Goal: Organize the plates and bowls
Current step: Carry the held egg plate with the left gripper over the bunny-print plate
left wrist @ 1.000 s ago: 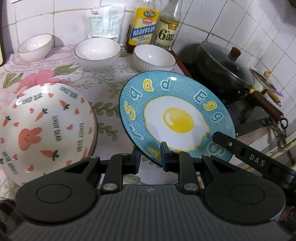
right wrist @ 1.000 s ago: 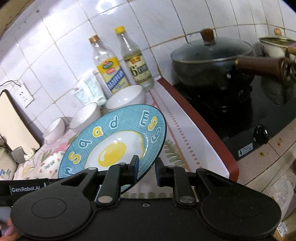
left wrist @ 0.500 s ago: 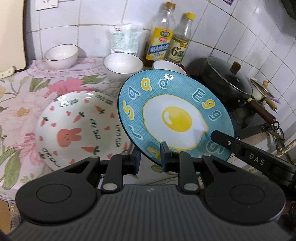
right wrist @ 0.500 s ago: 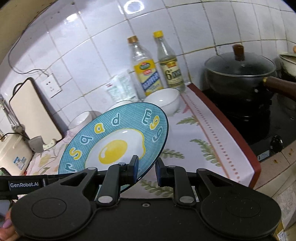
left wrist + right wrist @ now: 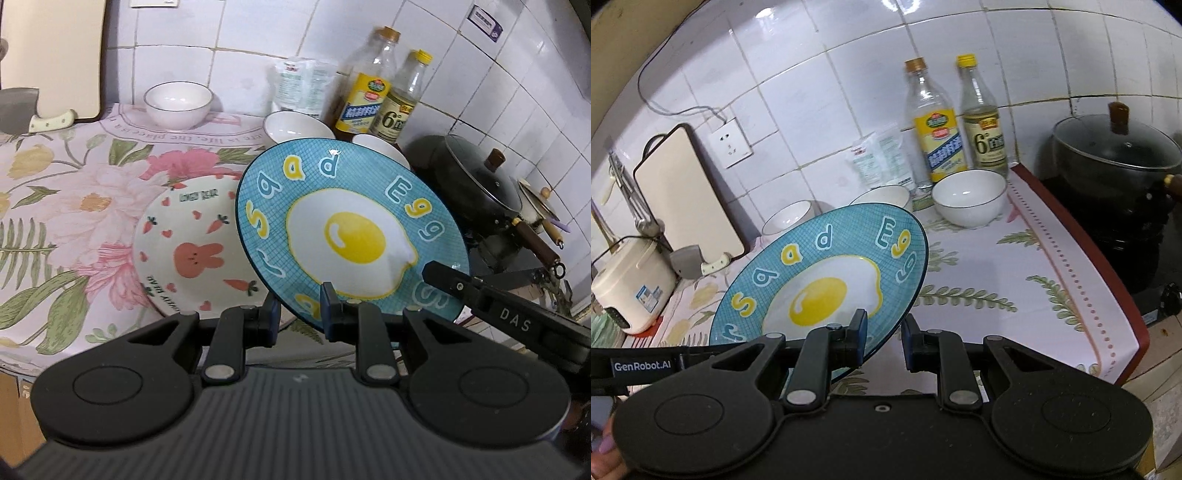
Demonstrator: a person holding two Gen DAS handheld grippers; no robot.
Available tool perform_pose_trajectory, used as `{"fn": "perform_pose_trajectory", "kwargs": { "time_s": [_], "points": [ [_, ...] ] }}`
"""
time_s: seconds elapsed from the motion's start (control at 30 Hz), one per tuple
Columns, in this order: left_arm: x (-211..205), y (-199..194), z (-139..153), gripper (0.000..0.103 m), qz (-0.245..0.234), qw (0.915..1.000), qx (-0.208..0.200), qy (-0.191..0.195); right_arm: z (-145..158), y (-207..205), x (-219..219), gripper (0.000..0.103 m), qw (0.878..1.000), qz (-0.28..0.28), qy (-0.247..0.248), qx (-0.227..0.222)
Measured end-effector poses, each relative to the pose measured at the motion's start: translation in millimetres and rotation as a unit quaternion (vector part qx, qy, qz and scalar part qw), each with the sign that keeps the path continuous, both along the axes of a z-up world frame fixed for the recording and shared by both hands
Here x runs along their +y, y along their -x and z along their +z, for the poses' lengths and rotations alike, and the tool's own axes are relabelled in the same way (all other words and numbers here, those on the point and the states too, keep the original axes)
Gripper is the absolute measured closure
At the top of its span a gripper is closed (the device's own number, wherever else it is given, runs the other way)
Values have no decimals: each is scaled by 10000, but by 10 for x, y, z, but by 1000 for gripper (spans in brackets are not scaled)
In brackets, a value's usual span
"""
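Floral cloth (image 5: 74, 206) covers counter. Blue egg plate (image 5: 347, 236) held off it, tilted, face toward cams, near rim down, far rim up-left. Rabbit plate (image 5: 184, 254) lies flat just left. L gripper (image 5: 297, 312) and R gripper (image 5: 882, 338) both clamped on blue plate's near rim.

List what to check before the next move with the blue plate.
1. Left tool clamped on the blue plate rim: ok.
2. Right tool closed on that rim: cannot tell.
3. Blue plate held level: not ok, tilted.
4. Rabbit plate bare where visible, free for stacking: ok.
5. White bowl apart from the blue plate: ok.
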State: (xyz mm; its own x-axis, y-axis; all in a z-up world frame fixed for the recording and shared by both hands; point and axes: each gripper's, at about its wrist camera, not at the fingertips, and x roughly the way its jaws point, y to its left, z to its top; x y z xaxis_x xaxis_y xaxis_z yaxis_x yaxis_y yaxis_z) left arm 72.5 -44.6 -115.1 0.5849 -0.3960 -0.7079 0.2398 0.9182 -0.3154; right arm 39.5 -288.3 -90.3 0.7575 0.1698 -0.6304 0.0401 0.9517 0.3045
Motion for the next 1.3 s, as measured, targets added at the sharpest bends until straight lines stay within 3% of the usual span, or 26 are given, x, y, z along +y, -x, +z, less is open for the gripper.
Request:
{"fn": "perform_pose_trajectory", "kwargs": {
  "time_s": [0.37,0.67,0.87,1.3],
  "points": [
    [339,-86,-150,83,372,9989,279,76,-112,-211,339,79,9990,324,87,288],
    [457,-131,-367,83,588,9965,594,2,-276,-338,530,79,9958,402,180,801],
    [554,-202,-482,83,653,9940,854,184,-324,-361,625,79,9948,409,319,882],
    [618,-281,-600,83,754,9912,1086,104,-459,-470,711,79,9925,444,361,1082]
  ]
}}
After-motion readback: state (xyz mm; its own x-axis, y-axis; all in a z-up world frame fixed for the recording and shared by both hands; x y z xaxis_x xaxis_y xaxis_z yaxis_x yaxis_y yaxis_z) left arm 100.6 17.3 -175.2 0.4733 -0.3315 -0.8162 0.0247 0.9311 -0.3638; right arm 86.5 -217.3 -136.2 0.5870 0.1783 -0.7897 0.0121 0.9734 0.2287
